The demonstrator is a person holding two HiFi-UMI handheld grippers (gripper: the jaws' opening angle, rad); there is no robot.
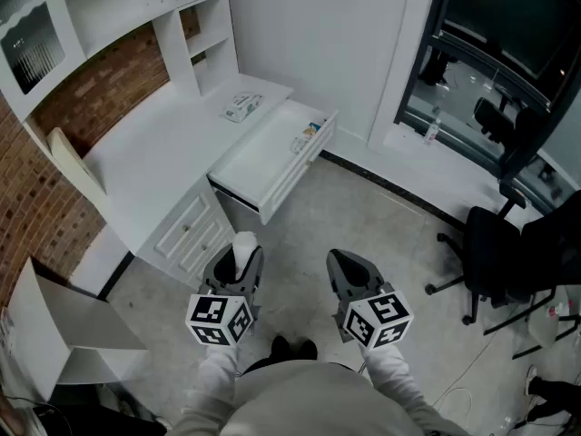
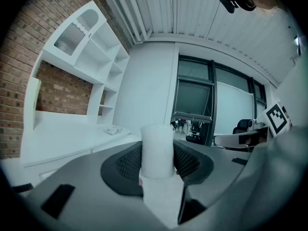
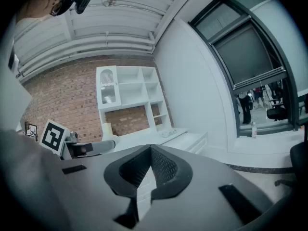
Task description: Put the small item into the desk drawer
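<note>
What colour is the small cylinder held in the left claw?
The cylinder is plain white, best seen in the left gripper view.

White desk (image 1: 154, 143) against a red brick wall (image 1: 113, 75), white shelving hutch (image 1: 109, 3) above the desk, plain white wall (image 1: 318, 44) at its far end, grey floor (image 1: 381, 216) beside it, dark windows (image 1: 508, 25) and black office chair (image 1: 490, 243) across from the desk.

The light is cool, even and rather dim, with soft shadow under the table (image 1: 154, 143) ahead of the left claw (image 1: 239, 254). Both claw views bulge fisheye-like with black corners, and nearby surfaces blur.
</note>
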